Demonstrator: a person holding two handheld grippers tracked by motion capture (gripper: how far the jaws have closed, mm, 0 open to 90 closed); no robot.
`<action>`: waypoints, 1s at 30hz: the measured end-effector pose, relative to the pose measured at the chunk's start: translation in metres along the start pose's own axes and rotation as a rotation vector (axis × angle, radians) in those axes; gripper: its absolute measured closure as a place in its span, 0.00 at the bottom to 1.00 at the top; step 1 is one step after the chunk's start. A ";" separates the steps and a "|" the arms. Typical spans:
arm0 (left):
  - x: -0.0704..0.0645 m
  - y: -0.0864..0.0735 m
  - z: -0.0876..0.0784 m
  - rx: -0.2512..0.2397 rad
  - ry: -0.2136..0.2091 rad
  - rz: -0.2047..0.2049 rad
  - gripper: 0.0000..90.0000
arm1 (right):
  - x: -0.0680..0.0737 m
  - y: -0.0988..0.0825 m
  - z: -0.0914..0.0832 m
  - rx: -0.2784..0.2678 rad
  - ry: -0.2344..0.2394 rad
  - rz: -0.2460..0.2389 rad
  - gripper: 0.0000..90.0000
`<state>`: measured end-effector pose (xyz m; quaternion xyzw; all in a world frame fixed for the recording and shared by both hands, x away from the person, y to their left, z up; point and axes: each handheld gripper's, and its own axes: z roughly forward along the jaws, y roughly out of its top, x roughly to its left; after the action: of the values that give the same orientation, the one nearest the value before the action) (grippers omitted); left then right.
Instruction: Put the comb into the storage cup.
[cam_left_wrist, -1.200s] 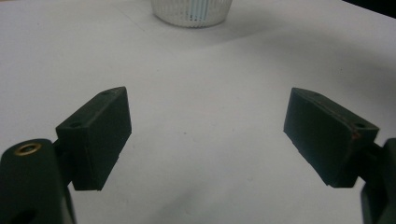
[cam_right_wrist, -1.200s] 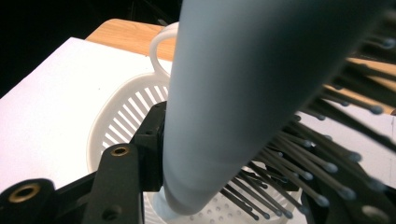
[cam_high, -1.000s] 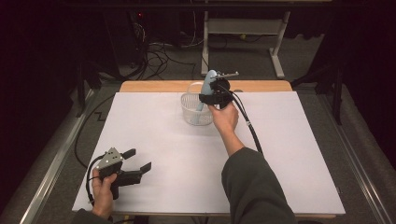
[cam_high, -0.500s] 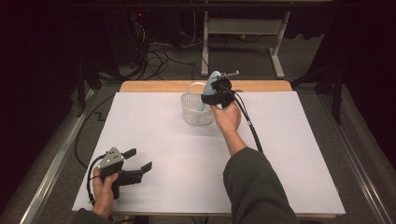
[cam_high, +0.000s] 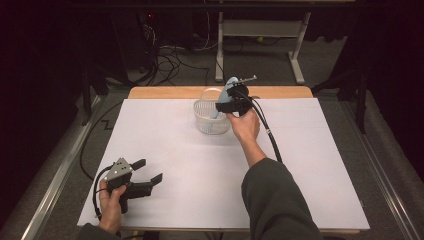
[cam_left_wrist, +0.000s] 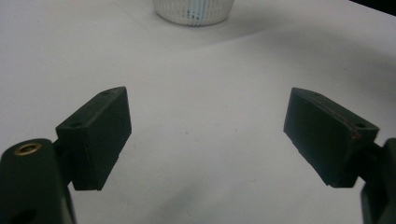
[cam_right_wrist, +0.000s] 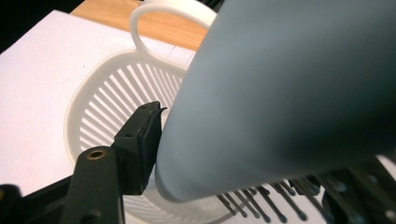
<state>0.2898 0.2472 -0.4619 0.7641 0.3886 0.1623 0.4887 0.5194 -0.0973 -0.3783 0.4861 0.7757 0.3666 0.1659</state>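
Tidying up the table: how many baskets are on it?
1: a white slotted basket at the table's far middle, under the right hand-held gripper, with a blue brush going in.

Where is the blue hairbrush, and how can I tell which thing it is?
Find the big white table top, then go to its far edge, by the bare wood strip. A little white slatted basket stands there, and the pale blue hairbrush pokes up out of it, beside the right gripper. It is the one blue thing there.
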 end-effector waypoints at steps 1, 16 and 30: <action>0.000 0.000 0.000 0.000 -0.002 0.000 0.18 | 0.000 0.000 0.000 0.002 0.001 -0.006 0.41; -0.002 0.000 0.001 0.003 0.002 0.006 0.18 | -0.006 -0.001 -0.004 0.046 -0.006 -0.023 0.38; -0.001 0.000 0.000 0.002 0.004 0.006 0.18 | -0.007 -0.001 -0.007 0.049 -0.003 -0.030 0.39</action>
<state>0.2891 0.2462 -0.4617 0.7655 0.3873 0.1652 0.4865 0.5177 -0.1071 -0.3748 0.4787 0.7916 0.3440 0.1605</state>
